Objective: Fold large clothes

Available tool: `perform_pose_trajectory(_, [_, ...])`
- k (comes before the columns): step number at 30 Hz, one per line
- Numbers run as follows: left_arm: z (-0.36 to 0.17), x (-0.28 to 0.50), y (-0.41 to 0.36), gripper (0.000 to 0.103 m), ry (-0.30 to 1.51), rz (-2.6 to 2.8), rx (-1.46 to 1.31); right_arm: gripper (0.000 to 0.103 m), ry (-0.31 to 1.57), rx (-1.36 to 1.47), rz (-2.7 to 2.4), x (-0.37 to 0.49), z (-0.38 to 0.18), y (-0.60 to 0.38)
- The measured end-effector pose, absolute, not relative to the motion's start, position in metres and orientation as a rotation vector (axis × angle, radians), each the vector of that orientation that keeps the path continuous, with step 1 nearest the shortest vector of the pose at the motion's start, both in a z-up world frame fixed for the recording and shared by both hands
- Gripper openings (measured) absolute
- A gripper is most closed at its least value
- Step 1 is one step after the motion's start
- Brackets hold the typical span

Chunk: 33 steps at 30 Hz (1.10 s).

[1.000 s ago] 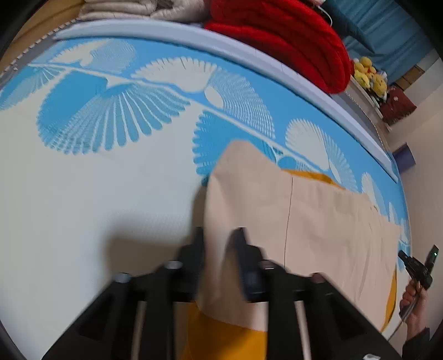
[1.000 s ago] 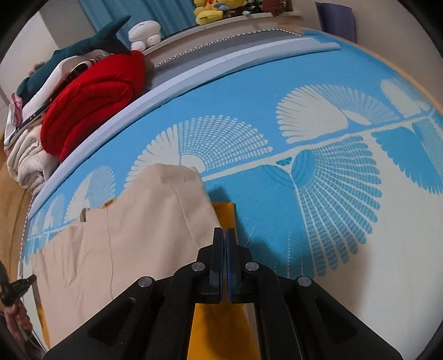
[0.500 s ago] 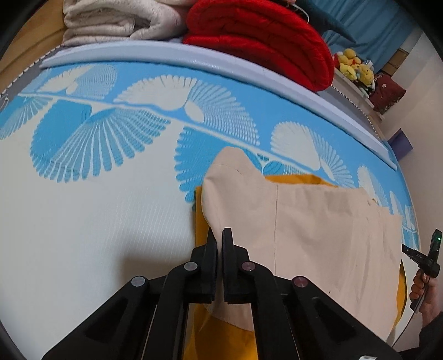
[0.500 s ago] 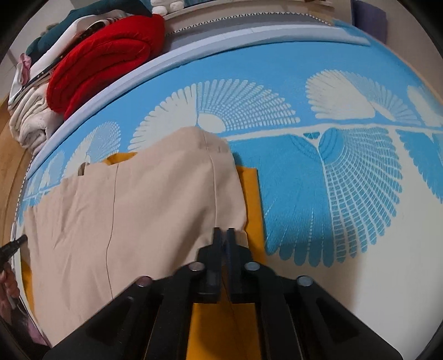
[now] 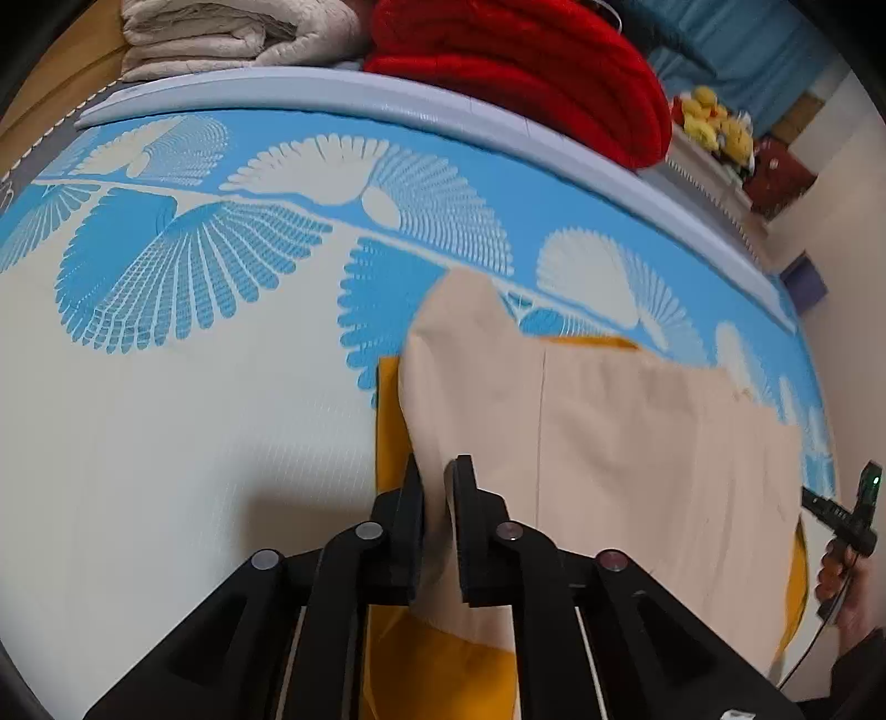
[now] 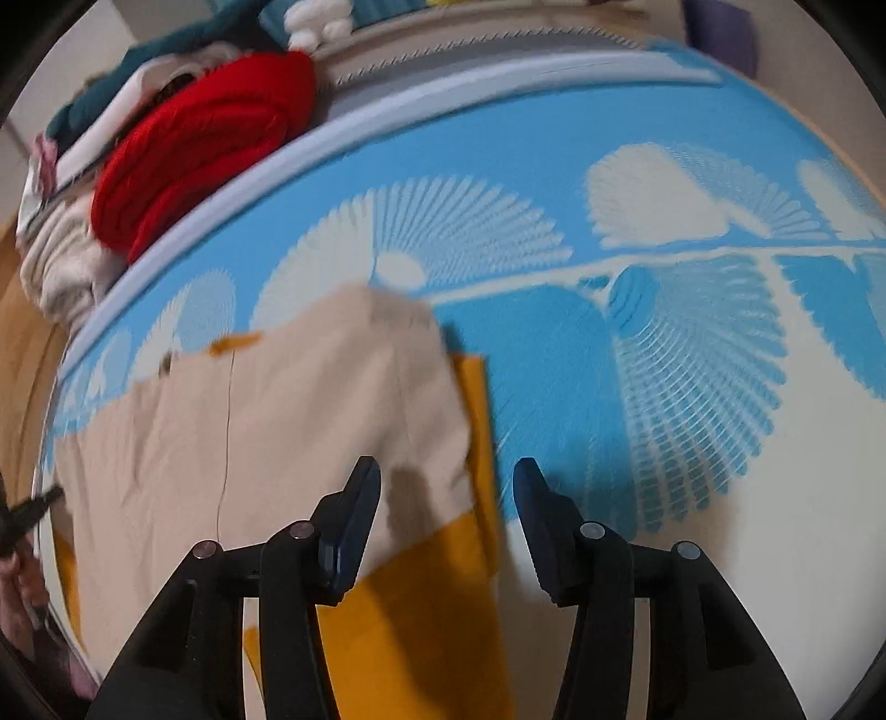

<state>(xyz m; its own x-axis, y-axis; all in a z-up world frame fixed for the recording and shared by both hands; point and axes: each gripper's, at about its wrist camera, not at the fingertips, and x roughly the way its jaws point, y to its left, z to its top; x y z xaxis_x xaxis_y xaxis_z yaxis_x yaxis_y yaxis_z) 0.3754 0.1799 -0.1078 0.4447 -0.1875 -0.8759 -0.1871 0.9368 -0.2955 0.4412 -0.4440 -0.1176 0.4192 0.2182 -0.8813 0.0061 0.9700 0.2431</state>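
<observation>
A large garment, beige on top and orange beneath, lies folded on the blue-and-white patterned mat. My left gripper is at its left edge. The jaws are opening, a narrow gap apart, with the beige edge loose between them. My right gripper hovers over the garment's right edge, where the beige layer meets the orange strip. Its jaws are opening wide and the pads touch nothing. A hand holding the right gripper shows at the far right of the left wrist view.
A red blanket and a folded cream blanket are stacked beyond the mat's grey-blue rim. Yellow plush toys sit on a ledge behind. The red blanket also borders the mat in the right wrist view.
The right jaws went from shut on the garment's edge to wide open, letting it go. The left jaws closed on the beige edge, then parted slightly. The beige layer now lies flatter.
</observation>
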Motion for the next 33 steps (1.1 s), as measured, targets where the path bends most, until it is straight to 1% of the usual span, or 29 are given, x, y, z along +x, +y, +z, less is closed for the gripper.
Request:
perform_pose_trajectory(2, [-0.113, 0.374, 0.177, 0.009, 1.142, 0.003, -0.371, 0.05, 1.173, 0.191, 0.149, 0.441, -0.124, -0.437])
perform_pose_trajectory(3, [-0.114, 0.375, 0.176, 0.008, 1.148, 0.002, -0.371, 0.035, 1.183, 0.167, 0.15, 0.44, -0.126, -0.434])
perform_pose_trajectory(4, [-0.112, 0.375, 0.174, 0.006, 1.133, 0.004, -0.36, 0.009, 1.186, 0.135, 0.161, 0.439, -0.126, -0.429])
perform_pose_trajectory(5, [-0.107, 0.374, 0.173, 0.003, 1.105, 0.009, -0.339, 0.009, 1.181, 0.107, 0.167, 0.438, -0.125, -0.426])
perform_pose_trajectory(7, [-0.09, 0.373, 0.172, 0.001, 1.014, 0.04, -0.305, 0.005, 1.141, 0.068, 0.167, 0.437, -0.115, -0.42])
perform_pose_trajectory(9, [-0.073, 0.372, 0.179, 0.001, 0.914, 0.081, -0.349, 0.004, 1.069, 0.077, 0.149, 0.435, -0.099, -0.421])
perform_pose_trajectory(11, [-0.067, 0.372, 0.184, 0.001, 0.866, 0.11, -0.374, 0.004, 0.945, 0.155, 0.108, 0.432, -0.075, -0.43])
perform_pose_trajectory(13, [-0.07, 0.378, 0.181, 0.001, 0.865, 0.138, -0.35, 0.004, 0.855, 0.211, 0.073, 0.43, -0.063, -0.434])
perform_pose_trajectory(16, [-0.094, 0.391, 0.171, 0.003, 0.94, 0.173, -0.283, 0.004, 0.887, 0.173, 0.02, 0.436, -0.077, -0.425])
perform_pose_trajectory(17, [-0.101, 0.395, 0.171, 0.011, 0.966, 0.187, -0.268, 0.004, 0.908, 0.166, 0.003, 0.439, -0.084, -0.425])
perform_pose_trajectory(18, [-0.11, 0.399, 0.17, 0.014, 1.013, 0.207, -0.256, 0.004, 0.944, 0.172, -0.017, 0.442, -0.094, -0.425])
perform_pose_trajectory(20, [-0.117, 0.4, 0.172, 0.016, 1.076, 0.237, -0.262, 0.005, 1.005, 0.19, -0.033, 0.449, -0.108, -0.425])
perform_pose_trajectory(21, [-0.111, 0.397, 0.172, 0.017, 1.069, 0.242, -0.259, 0.012, 1.048, 0.193, -0.037, 0.454, -0.114, -0.425])
perform_pose_trajectory(22, [-0.102, 0.393, 0.171, 0.02, 1.051, 0.237, -0.248, 0.014, 1.076, 0.181, -0.045, 0.454, -0.118, -0.425])
perform_pose_trajectory(24, [-0.08, 0.385, 0.164, 0.035, 0.994, 0.198, -0.2, 0.018, 1.047, 0.132, -0.056, 0.448, -0.109, -0.424])
perform_pose_trajectory(26, [-0.064, 0.375, 0.151, 0.04, 0.955, 0.098, -0.155, 0.02, 0.984, 0.049, -0.049, 0.438, -0.089, -0.416])
perform_pose_trajectory(28, [-0.066, 0.371, 0.138, 0.04, 1.006, -0.057, -0.153, 0.021, 0.929, -0.023, -0.028, 0.429, -0.07, -0.408])
perform_pose_trajectory(29, [-0.074, 0.368, 0.129, 0.042, 1.068, -0.159, -0.169, 0.021, 0.918, -0.039, 0.021, 0.422, -0.063, -0.403])
perform_pose_trajectory(30, [-0.088, 0.364, 0.119, 0.048, 1.155, -0.263, -0.179, 0.021, 0.937, -0.032, 0.102, 0.417, -0.061, -0.4])
perform_pose_trajectory(31, [-0.104, 0.358, 0.108, 0.049, 1.229, -0.302, -0.137, 0.021, 0.971, -0.021, 0.171, 0.412, -0.063, -0.395])
perform_pose_trajectory(33, [-0.131, 0.347, 0.098, 0.048, 1.324, -0.231, 0.031, 0.021, 1.109, -0.044, 0.31, 0.399, -0.084, -0.385])
